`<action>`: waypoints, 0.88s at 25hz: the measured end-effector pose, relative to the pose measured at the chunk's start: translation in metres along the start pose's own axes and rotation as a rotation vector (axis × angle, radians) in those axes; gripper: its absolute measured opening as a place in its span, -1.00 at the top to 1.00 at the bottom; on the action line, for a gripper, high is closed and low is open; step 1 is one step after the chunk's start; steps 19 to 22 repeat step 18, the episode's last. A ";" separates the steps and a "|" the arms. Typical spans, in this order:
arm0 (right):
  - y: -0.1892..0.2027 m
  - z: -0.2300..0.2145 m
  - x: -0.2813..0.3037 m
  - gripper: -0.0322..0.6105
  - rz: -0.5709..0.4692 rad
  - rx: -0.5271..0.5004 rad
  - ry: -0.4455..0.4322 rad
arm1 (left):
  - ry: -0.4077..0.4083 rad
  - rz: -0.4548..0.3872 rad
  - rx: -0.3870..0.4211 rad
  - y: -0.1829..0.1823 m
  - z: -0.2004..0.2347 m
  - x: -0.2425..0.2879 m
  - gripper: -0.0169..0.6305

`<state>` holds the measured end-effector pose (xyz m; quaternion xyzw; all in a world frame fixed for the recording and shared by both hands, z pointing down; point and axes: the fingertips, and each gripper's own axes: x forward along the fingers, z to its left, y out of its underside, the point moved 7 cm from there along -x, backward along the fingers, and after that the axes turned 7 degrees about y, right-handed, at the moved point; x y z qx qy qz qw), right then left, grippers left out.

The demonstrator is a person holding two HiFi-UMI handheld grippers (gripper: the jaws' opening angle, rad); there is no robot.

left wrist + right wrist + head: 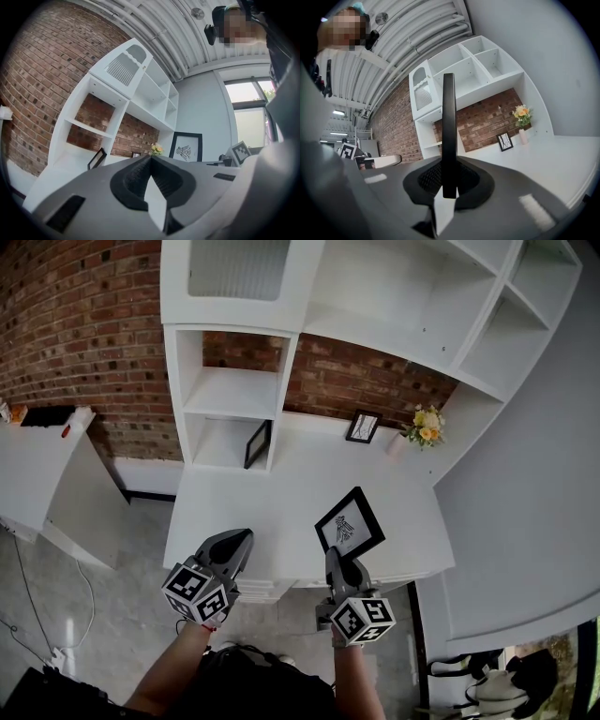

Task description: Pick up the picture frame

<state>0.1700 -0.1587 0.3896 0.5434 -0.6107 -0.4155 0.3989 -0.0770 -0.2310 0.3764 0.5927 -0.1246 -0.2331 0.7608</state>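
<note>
The left hand-held gripper (245, 538) hangs at the front edge of the white table (225, 507), its jaws together on nothing. To its right, the right hand-held gripper (335, 555) is clamped on the lower edge of the black picture frame (350, 520), which stands upright over the table's front. The frame's print is a drawing with no legible writing.
</note>
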 end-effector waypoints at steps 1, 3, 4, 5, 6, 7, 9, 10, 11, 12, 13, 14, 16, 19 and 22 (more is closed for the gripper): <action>0.000 0.001 0.002 0.79 0.000 -0.004 0.002 | -0.001 0.002 0.002 -0.001 0.002 -0.001 0.94; 0.001 0.005 0.006 0.79 0.002 -0.012 0.006 | -0.004 0.006 0.008 -0.003 0.006 -0.002 0.94; 0.001 0.007 0.009 0.79 0.003 -0.016 0.008 | -0.006 0.007 0.010 -0.003 0.008 -0.002 0.94; 0.002 0.009 0.011 0.79 0.004 -0.019 0.007 | -0.008 0.007 0.011 -0.004 0.011 -0.002 0.94; 0.002 0.010 0.013 0.79 0.005 -0.022 0.005 | -0.010 0.007 0.012 -0.004 0.013 -0.003 0.94; 0.003 0.012 0.016 0.79 0.007 -0.025 0.002 | -0.012 0.006 0.012 -0.005 0.015 -0.003 0.94; 0.004 0.014 0.019 0.79 0.010 -0.032 0.000 | -0.016 0.006 0.015 -0.005 0.019 -0.003 0.94; 0.005 0.014 0.021 0.79 0.012 -0.036 0.001 | -0.019 0.007 0.018 -0.005 0.021 -0.003 0.94; 0.005 0.014 0.022 0.79 0.013 -0.039 0.002 | -0.020 0.008 0.020 -0.005 0.022 -0.003 0.94; 0.005 0.014 0.024 0.79 0.014 -0.042 0.003 | -0.021 0.009 0.021 -0.004 0.024 -0.002 0.94; 0.006 0.015 0.025 0.79 0.014 -0.044 0.005 | -0.021 0.011 0.022 -0.004 0.026 -0.002 0.94; 0.006 0.015 0.027 0.79 0.015 -0.045 0.006 | -0.021 0.013 0.023 -0.004 0.028 -0.002 0.94; 0.008 0.017 0.033 0.79 0.014 -0.044 0.006 | -0.022 0.017 0.026 -0.004 0.034 -0.002 0.94; 0.009 0.021 0.039 0.79 0.012 -0.043 0.004 | -0.023 0.023 0.030 -0.006 0.040 -0.002 0.94; 0.009 0.021 0.039 0.79 0.012 -0.043 0.004 | -0.023 0.023 0.030 -0.006 0.040 -0.002 0.94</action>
